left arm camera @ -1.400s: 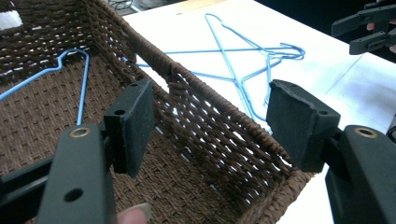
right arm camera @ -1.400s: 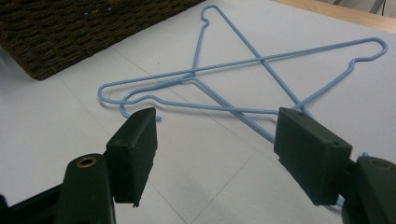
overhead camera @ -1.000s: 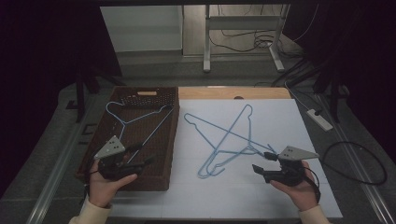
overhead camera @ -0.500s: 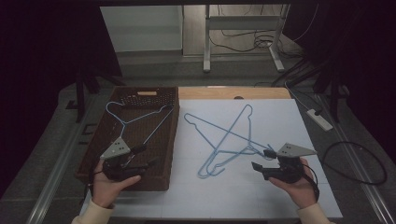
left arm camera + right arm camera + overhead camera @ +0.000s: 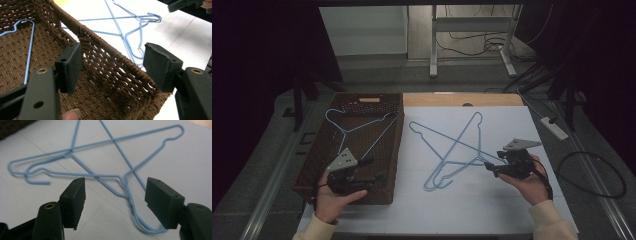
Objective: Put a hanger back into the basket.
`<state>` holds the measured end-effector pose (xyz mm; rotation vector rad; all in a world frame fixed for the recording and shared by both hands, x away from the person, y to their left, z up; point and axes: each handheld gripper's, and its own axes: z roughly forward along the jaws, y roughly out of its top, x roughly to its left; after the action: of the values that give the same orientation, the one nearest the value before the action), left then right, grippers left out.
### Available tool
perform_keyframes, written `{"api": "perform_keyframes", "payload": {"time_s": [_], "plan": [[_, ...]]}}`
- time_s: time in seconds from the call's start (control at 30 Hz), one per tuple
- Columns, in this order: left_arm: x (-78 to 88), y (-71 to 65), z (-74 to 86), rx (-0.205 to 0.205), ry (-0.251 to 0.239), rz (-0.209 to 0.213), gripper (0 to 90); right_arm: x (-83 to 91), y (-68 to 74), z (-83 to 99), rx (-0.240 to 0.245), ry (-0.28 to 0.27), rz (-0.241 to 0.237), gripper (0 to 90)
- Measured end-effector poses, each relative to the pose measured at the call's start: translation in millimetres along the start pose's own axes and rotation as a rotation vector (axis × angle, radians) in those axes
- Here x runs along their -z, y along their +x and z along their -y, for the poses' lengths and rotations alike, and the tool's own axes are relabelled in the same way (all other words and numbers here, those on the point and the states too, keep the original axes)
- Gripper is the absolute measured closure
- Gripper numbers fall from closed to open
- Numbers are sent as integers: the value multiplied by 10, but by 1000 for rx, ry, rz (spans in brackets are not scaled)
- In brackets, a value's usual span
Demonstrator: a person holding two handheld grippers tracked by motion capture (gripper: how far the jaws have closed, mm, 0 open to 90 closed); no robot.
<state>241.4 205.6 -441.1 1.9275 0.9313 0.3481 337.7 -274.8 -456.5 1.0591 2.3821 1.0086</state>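
White table [image 5: 492, 210]: two crossed blue hangers [image 5: 457, 150], one more [image 5: 357, 131] in the basket [image 5: 398, 150], both grippers' jaws apart.

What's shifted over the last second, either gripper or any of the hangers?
The left gripper has drifted slightly toward the person along the wicker basket's near right corner, jaws open. The right gripper has edged a little toward the crossed blue hangers on the white table, jaws open, gripping nothing. All hangers, including the one in the basket, lie as before.
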Motion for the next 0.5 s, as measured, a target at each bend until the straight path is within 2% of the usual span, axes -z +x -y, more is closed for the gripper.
{"api": "perform_keyframes", "payload": {"time_s": [0.17,0.2,0.23,0.5], "plan": [[-2,5,3,3,0,1,327,-179,-60,-43,10,74,18,364],[-2,5,3,3,0,1,327,-179,-60,-43,10,74,18,364],[-7,8,7,3,3,2,327,-253,-83,-66,19,101,28,370],[-2,9,8,3,1,-1,327,-412,-139,-97,15,144,38,392]]}}
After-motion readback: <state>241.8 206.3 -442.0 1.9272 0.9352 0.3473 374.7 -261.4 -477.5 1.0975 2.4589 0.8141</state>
